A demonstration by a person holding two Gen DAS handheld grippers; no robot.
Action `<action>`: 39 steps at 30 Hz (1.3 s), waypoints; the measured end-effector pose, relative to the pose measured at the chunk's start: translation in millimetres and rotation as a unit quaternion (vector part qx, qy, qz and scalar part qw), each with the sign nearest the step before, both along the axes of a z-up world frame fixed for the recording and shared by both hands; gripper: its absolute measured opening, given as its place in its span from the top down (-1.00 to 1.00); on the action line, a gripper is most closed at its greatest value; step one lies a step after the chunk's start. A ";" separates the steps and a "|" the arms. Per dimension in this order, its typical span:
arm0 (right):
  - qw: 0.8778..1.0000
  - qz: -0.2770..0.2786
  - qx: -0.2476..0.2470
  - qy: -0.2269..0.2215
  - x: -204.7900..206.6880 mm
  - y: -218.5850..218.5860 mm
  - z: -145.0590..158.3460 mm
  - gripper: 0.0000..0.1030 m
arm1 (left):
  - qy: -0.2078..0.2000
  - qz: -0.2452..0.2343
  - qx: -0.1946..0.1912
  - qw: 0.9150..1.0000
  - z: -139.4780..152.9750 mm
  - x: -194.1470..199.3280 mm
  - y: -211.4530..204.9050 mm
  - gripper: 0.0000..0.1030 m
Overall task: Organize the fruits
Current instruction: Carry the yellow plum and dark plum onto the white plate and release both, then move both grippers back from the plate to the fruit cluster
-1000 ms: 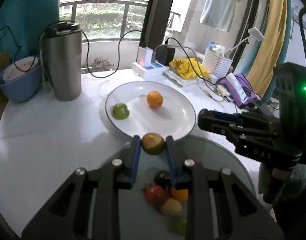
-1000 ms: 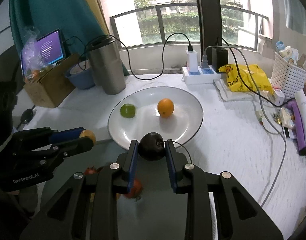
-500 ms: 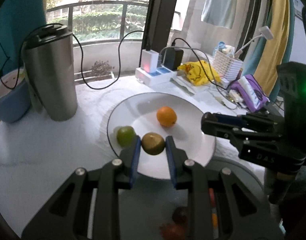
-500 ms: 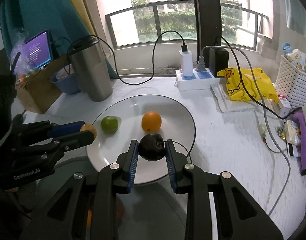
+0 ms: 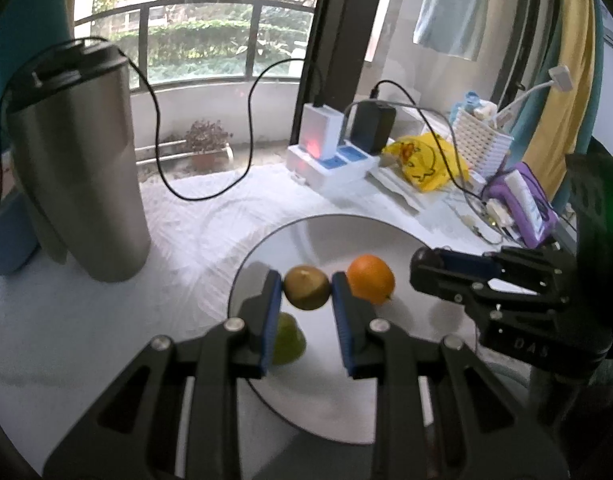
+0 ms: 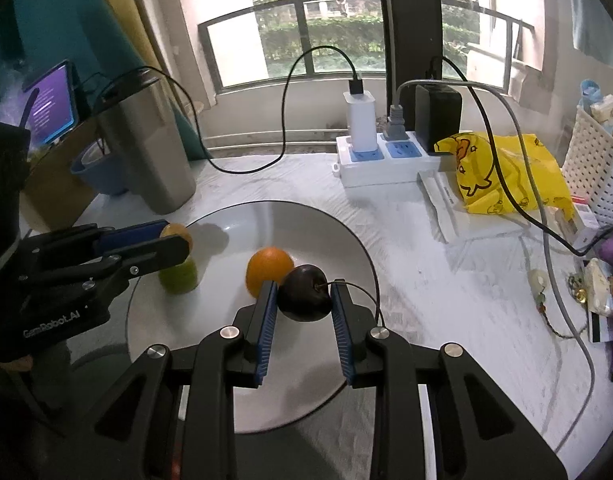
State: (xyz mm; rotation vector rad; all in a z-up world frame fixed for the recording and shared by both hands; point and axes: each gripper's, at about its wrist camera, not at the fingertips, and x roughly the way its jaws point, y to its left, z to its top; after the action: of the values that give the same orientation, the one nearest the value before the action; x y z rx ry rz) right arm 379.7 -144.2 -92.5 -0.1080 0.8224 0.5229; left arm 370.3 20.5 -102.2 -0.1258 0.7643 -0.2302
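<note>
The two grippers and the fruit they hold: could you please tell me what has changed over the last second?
Both grippers have advanced from the near rim to over the white plate. The left gripper now carries its yellow-green fruit above the green lime, and the right gripper carries the dark plum up beside the orange. Nothing was released: both grips, the lime and the orange are unchanged.

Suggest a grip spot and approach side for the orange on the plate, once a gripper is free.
Grip the orange across its widest middle, coming from above: it is round, sits free on the plate, and the dark plum in the right gripper crowds its near side, the green fruit its left.
</note>
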 end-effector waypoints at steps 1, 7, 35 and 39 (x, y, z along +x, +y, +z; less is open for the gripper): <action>1.000 -0.002 0.000 0.000 1.9 0.3 -0.7 0.43 | 0.001 0.002 0.001 1.000 -1.1 3.2 -0.6 0.48; 1.000 -0.005 -0.008 0.003 9.4 3.4 -7.7 0.43 | 0.017 0.006 -0.002 1.000 -13.0 10.9 2.4 0.48; 1.000 -0.023 -0.005 -0.014 -30.9 -5.6 13.4 0.35 | -0.004 0.026 -0.007 1.000 18.2 -45.0 0.1 0.41; 1.000 -0.024 -0.002 -0.018 -45.8 -9.5 19.8 0.35 | -0.006 0.030 -0.011 0.999 22.6 -60.1 -1.5 0.40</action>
State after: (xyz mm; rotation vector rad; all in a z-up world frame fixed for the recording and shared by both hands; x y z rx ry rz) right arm 334.0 -153.7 -72.8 -0.1004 0.7894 0.4732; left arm 310.2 19.0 -79.5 -0.1683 0.7449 -0.1832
